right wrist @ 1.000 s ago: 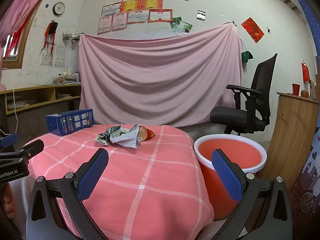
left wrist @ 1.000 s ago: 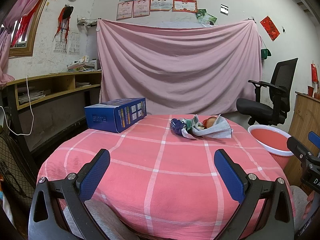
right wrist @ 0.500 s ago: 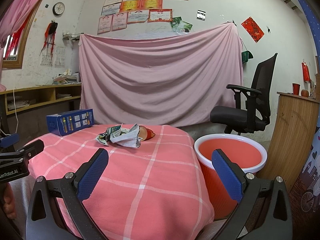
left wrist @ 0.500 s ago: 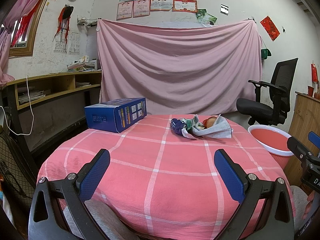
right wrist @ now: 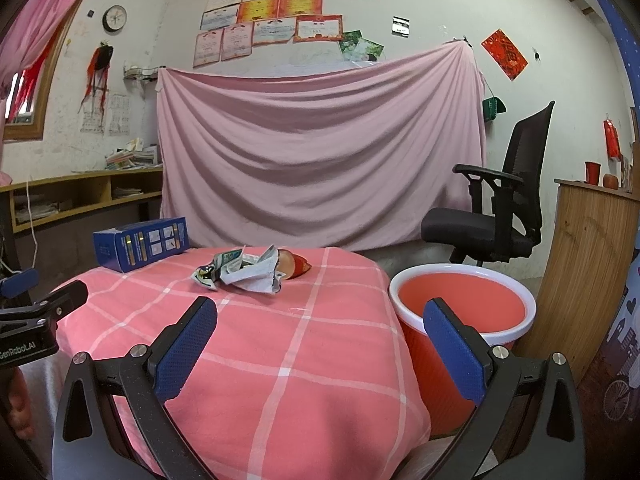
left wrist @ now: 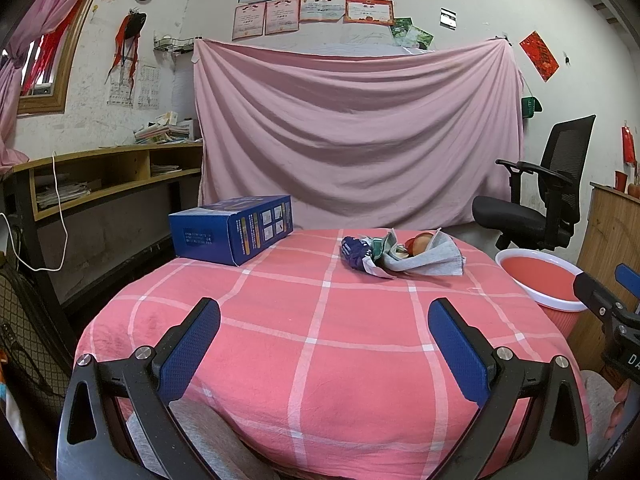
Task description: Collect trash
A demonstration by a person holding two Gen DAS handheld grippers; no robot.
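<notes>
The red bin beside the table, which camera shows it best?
The right wrist view. There the red bin shows whole: its white rim, its inside, which looks empty, and its ribbed wall, partly behind one finger of the right tongs. The left wrist view catches only its top at the right edge.

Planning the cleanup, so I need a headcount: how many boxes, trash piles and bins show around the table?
Blue box: 1
Trash pile: 1, its pieces too tangled to count
Red bin: 1
Total: 3
</notes>
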